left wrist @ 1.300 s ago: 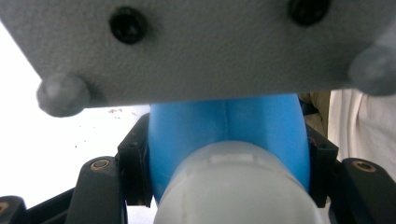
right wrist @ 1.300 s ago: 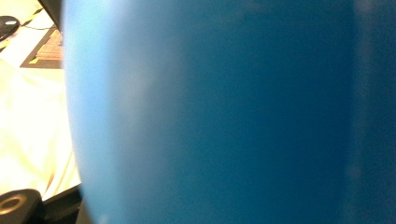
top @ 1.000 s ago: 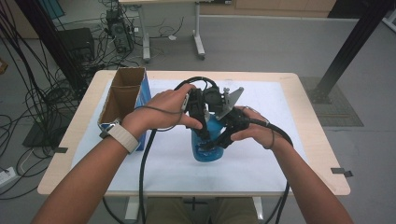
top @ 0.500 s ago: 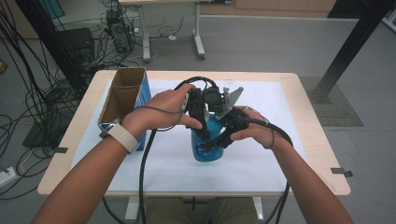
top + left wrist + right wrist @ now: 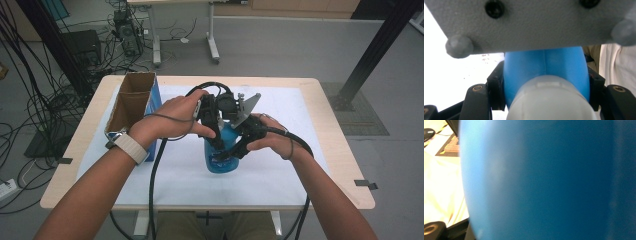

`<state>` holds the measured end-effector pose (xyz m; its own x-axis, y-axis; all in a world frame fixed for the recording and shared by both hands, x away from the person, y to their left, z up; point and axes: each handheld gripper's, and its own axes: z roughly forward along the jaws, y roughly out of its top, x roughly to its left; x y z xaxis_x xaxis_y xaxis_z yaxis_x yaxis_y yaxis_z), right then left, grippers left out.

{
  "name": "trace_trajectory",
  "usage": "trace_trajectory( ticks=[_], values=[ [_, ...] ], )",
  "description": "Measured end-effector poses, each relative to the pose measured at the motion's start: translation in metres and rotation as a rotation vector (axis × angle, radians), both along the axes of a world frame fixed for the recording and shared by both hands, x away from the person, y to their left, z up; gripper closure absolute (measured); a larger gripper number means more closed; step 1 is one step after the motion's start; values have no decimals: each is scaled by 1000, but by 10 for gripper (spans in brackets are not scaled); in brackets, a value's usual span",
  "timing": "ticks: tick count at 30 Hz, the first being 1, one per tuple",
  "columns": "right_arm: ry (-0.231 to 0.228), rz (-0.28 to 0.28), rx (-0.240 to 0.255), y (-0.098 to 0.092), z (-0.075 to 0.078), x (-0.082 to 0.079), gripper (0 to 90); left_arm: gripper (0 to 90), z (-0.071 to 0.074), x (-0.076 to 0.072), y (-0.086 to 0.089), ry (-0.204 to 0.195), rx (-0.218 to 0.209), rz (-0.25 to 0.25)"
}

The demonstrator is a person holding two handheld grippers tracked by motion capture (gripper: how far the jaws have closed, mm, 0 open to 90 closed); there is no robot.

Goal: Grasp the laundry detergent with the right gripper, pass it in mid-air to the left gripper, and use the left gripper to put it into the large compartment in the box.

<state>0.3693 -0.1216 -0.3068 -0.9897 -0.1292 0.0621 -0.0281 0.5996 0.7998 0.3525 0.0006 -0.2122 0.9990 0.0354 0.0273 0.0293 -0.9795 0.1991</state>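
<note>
A grey floor [image 5: 280, 45] strewn with black cables [image 5: 35, 100] surrounded the wooden tabletop [image 5: 335, 145], with another desk's legs [image 5: 212, 30] behind.

The bottle [image 5: 223, 155] is bright blue, and its cap [image 5: 550, 100] is white in the left gripper view. In the right gripper view the bottle [image 5: 544, 180] looks a deeper blue, lighter at its left edge. Both grippers, left [image 5: 215, 131] and right [image 5: 231, 150], are black, and the plate [image 5: 246, 106] on top is grey with black screws. The cables [image 5: 156, 170] are black too. The table [image 5: 325, 150] has a light wood rim and a white sheet [image 5: 185, 175] over it. The box [image 5: 131, 102] is brown cardboard inside and blue on its side. The watch strap [image 5: 131, 146] is cream white. The floor [image 5: 290, 45] is grey.
</note>
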Motion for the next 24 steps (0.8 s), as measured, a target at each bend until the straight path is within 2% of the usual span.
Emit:
trace_trajectory(
  ticks=[12, 15, 16, 24],
  values=[
    [0, 2, -3, 0, 0, 0, 432, 372, 0, -1, 0, -1, 4, 1],
    [-28, 0, -6, 0, 0, 1, 433, 372, 0, -1, 0, -4, 4, -2],
    [0, 2, -3, 0, 0, -1, 433, 372, 0, -1, 0, -3, 3, 1],
    [-3, 3, -6, 1, 1, -1, 432, 372, 0, -1, 1, -4, 1, 2]
  ],
)
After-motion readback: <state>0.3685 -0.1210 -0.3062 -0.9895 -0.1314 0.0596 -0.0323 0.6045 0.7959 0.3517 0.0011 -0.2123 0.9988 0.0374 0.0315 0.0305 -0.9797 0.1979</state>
